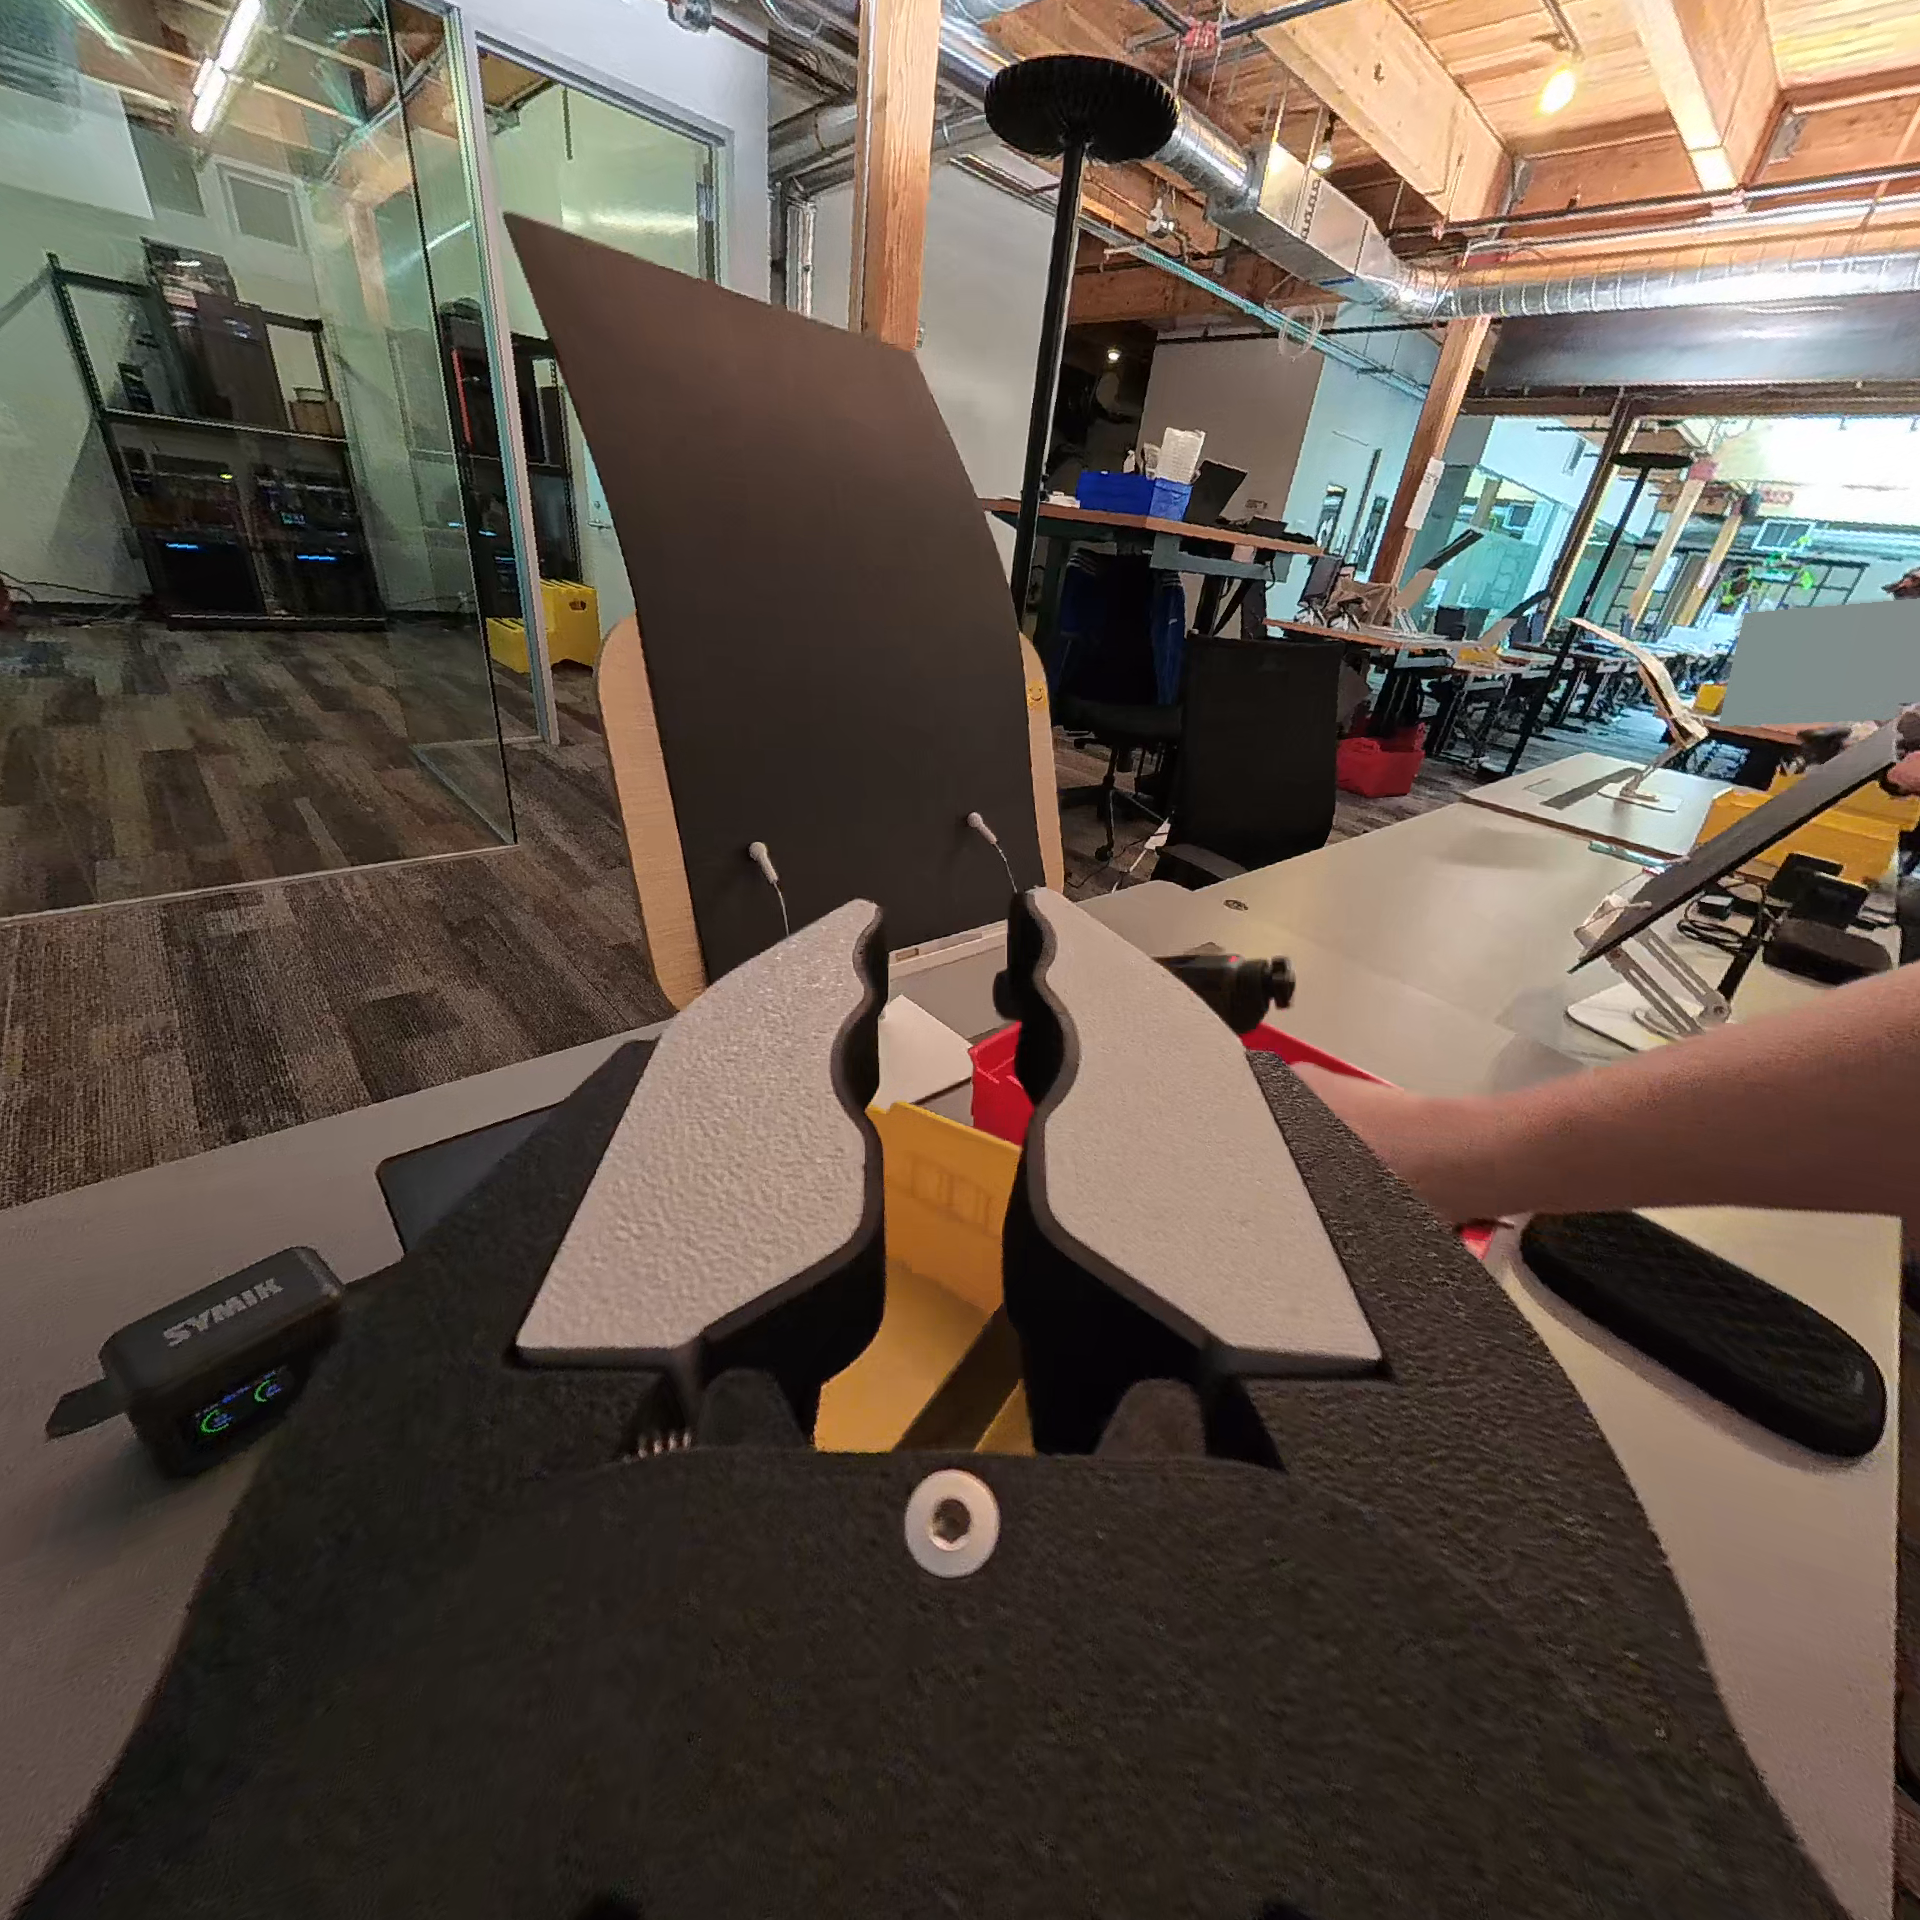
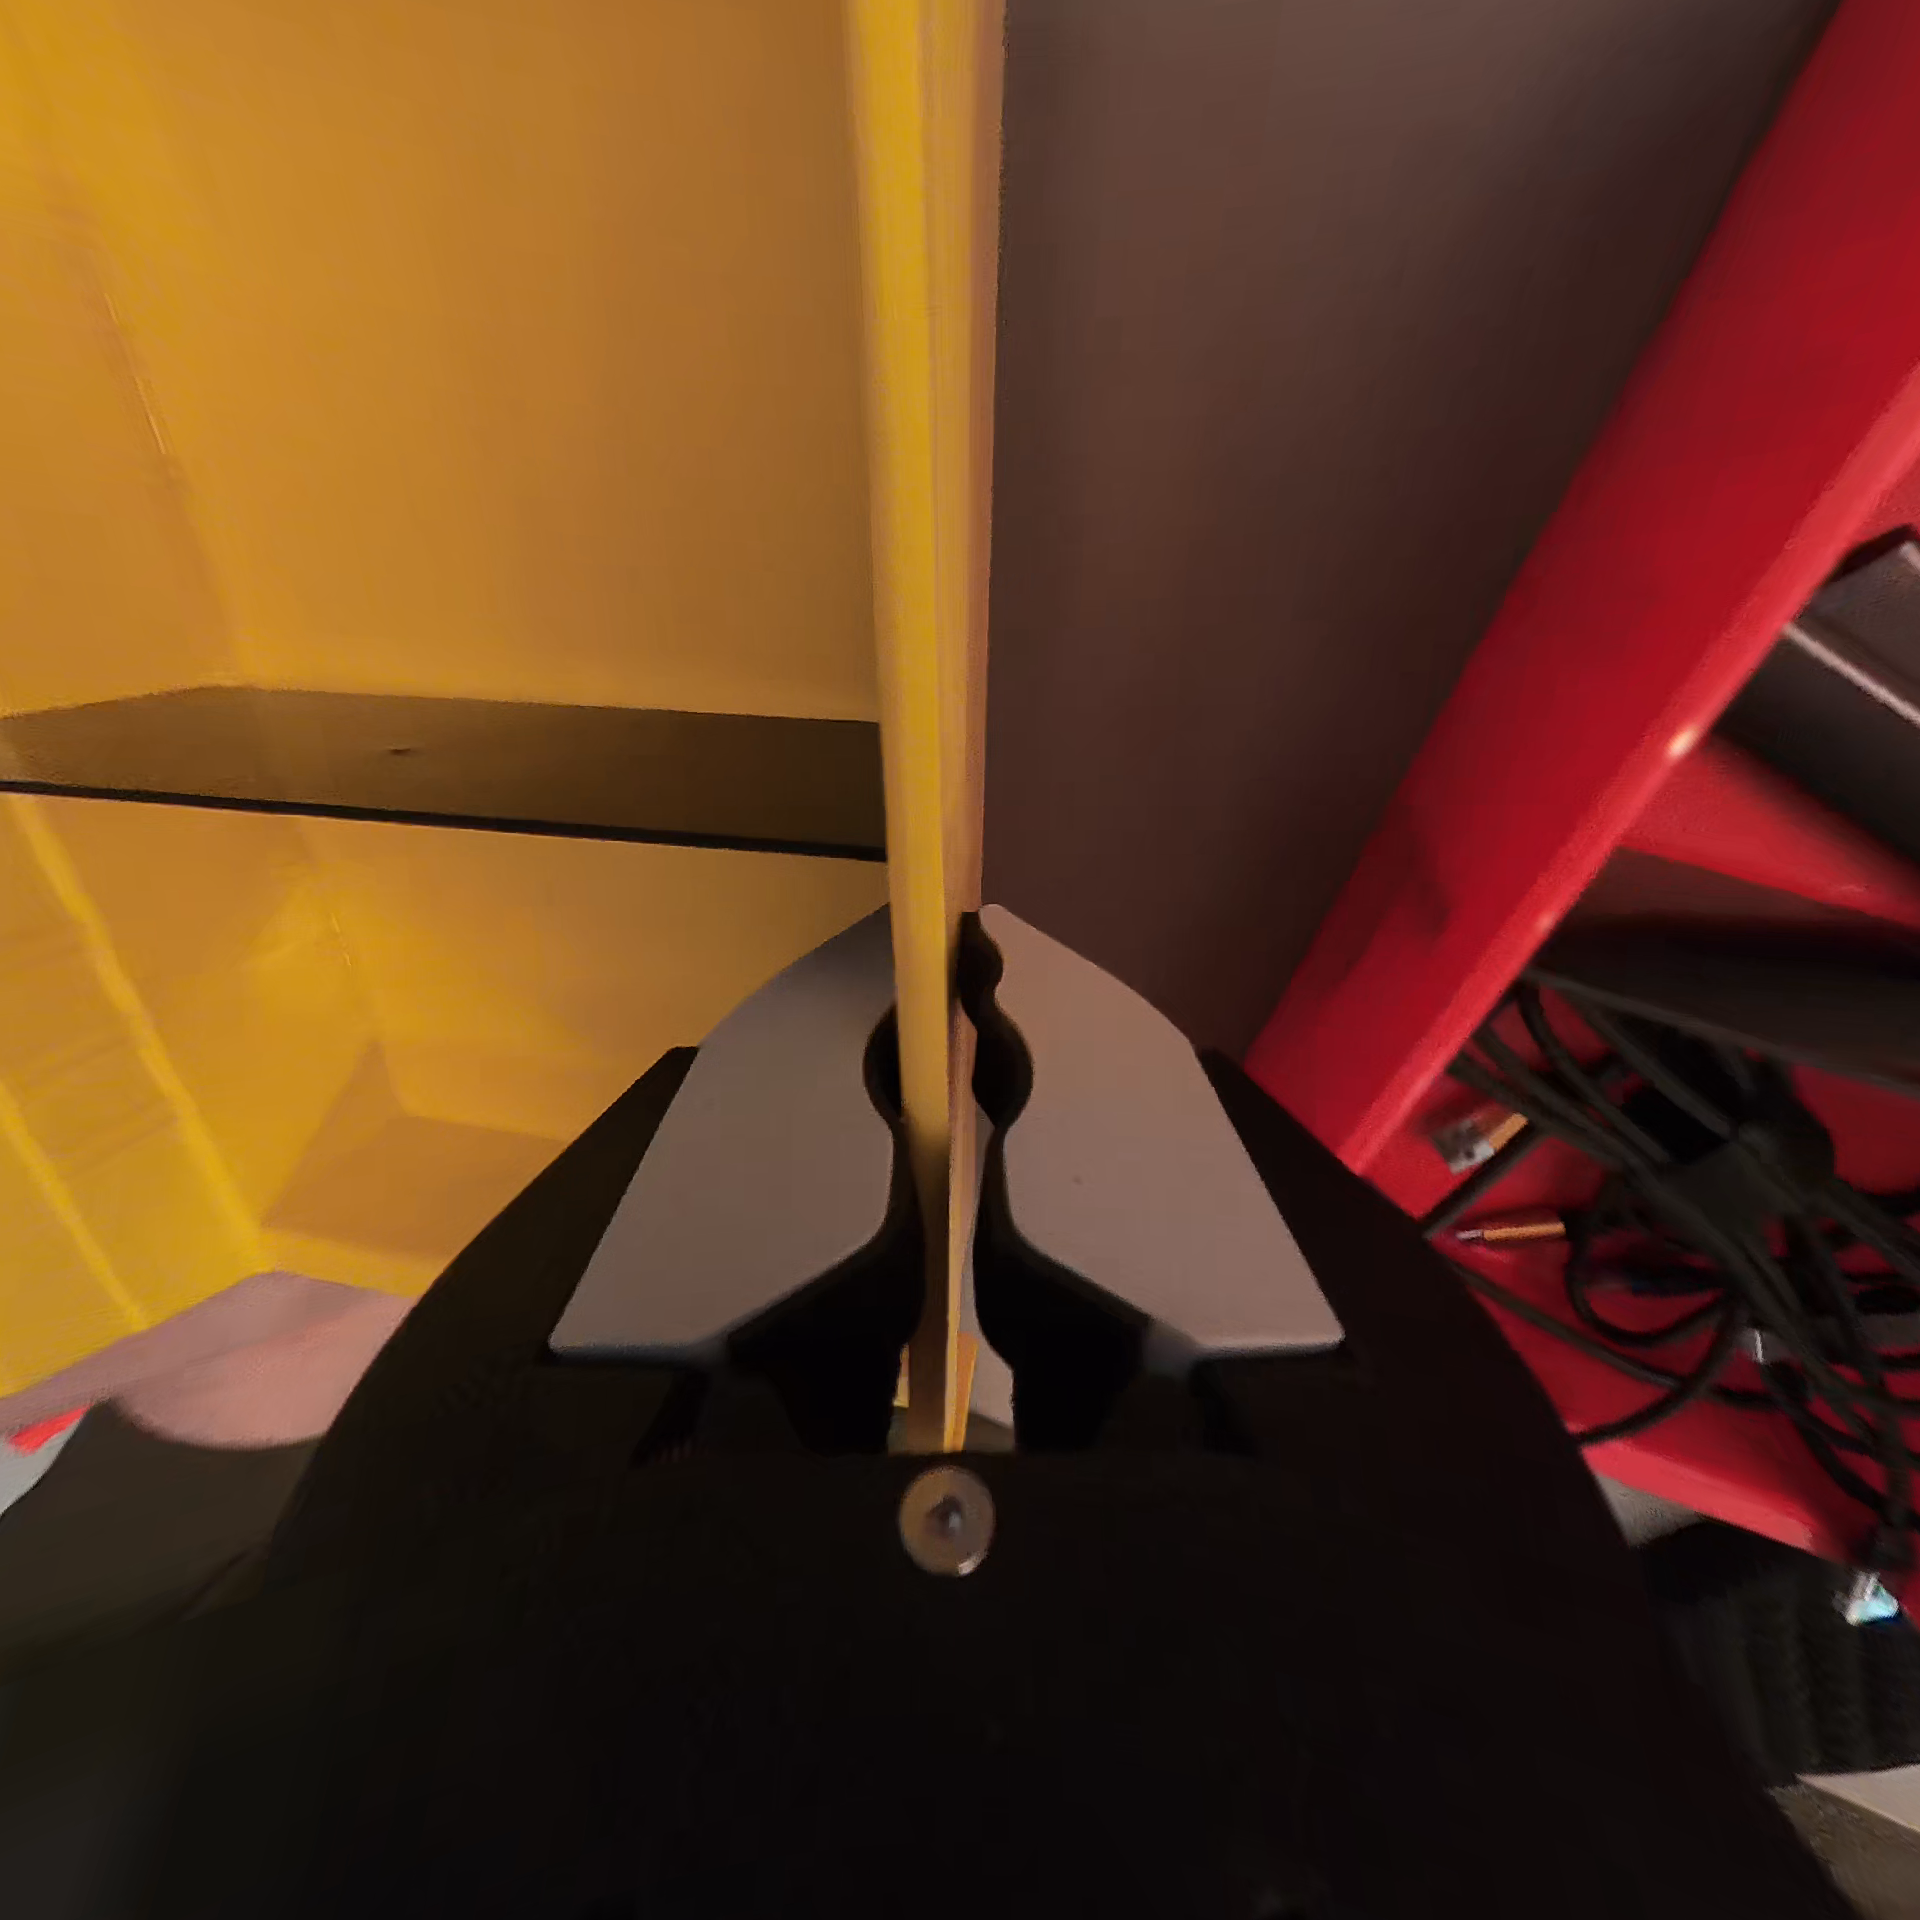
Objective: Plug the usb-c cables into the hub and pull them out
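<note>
Down in the red bin (image 2: pixel 1621 582), at the right of the right wrist view, lie the usb-c cables (image 2: pixel 1704 1236): a loose black tangle, light and limp, a few metal plug tips showing. I judge each is best taken by its stiff plug housing, since the cord would flex and slide. No hub is visible. The right gripper (image 2: pixel 951 925) pinches the thin wall of the yellow bin (image 2: pixel 416 416), jaws pressed onto it. The left gripper (image 1: pixel 945 914) hangs above the bins over the grey table (image 1: pixel 1455 935), jaws spread and empty
</note>
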{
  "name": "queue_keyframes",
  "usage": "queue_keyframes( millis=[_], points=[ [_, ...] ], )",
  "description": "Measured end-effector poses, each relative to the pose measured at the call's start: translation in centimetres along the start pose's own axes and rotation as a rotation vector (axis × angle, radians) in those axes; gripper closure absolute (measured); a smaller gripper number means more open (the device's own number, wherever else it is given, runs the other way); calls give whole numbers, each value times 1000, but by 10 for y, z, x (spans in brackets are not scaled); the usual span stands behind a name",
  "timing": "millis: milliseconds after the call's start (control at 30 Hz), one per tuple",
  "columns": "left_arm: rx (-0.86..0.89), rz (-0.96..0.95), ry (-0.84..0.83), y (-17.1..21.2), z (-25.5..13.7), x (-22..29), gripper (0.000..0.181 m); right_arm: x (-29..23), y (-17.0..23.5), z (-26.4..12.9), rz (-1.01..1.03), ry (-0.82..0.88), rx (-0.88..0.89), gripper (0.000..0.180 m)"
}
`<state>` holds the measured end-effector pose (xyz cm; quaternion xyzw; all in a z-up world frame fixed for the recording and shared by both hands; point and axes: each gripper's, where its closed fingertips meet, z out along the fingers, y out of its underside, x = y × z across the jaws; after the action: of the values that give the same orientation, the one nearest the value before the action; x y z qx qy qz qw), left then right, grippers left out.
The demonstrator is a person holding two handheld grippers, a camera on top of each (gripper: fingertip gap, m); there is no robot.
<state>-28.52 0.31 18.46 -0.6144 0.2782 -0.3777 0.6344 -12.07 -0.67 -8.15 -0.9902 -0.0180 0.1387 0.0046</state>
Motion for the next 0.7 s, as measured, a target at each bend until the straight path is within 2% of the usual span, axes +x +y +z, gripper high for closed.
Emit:
queue_keyframes(
  millis=[100,200,333,467,567,700],
  points=[
    [-4,-4,-38,-1,-5,-6,159,-7,6,-37,-51,-39,-34,172],
    [7,-31,-57,-4,-13,-11,158,12,16,-93,-69,-87,-39,173],
    [-6,-88,-19,1,-8,-10,158,90,41,-173,-9,-123,34,174],
    [-128,-213,154,31,23,10,158,204,90,-240,64,-54,132,173],
    [-247,-291,289,66,57,34,159,285,125,-257,169,-43,229,175],
    [-402,-403,426,124,103,78,161,368,162,-243,251,-95,298,175]
  ],
)
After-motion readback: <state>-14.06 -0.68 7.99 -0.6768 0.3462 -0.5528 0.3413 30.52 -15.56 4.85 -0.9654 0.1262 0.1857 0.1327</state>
